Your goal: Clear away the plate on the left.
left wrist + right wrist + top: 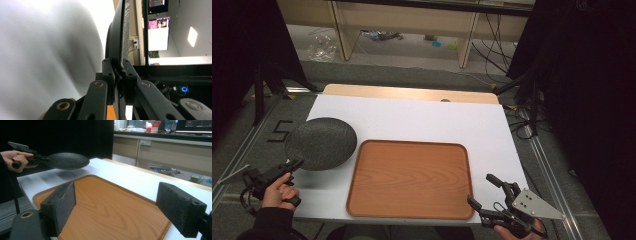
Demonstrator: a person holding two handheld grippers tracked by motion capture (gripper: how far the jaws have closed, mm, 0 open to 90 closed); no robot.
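Above table's left | left gripper (pixel 293 163) clamps level dark plate (pixel 321 143) | right gripper (pixel 486 190) wide

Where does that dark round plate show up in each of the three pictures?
High view: dark round plate at left, beside the wooden tray.
Left gripper view: seen edge-on at centre, clamped in the left tongs.
Right gripper view: upper left, held above the table.
Shared landmark: the wooden tray.
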